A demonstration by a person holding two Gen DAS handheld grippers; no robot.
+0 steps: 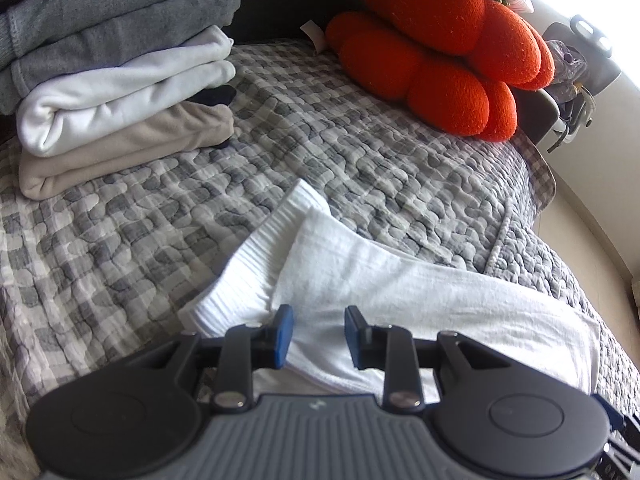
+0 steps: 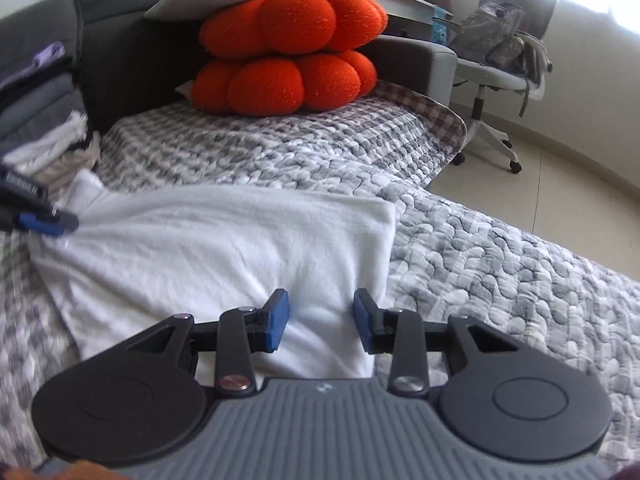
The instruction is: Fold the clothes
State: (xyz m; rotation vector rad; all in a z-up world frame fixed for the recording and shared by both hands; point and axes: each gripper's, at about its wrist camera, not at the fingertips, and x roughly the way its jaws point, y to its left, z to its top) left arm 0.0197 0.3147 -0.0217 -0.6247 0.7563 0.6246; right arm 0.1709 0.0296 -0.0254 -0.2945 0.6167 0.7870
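While the white garment (image 2: 224, 248) lies folded flat on the bed's grey checked quilt (image 1: 360, 152), near the orange cushions (image 1: 436, 52), my left claw (image 1: 318, 334) and right claw (image 2: 320, 320) both hang partly open over it, gripping nothing I can see.
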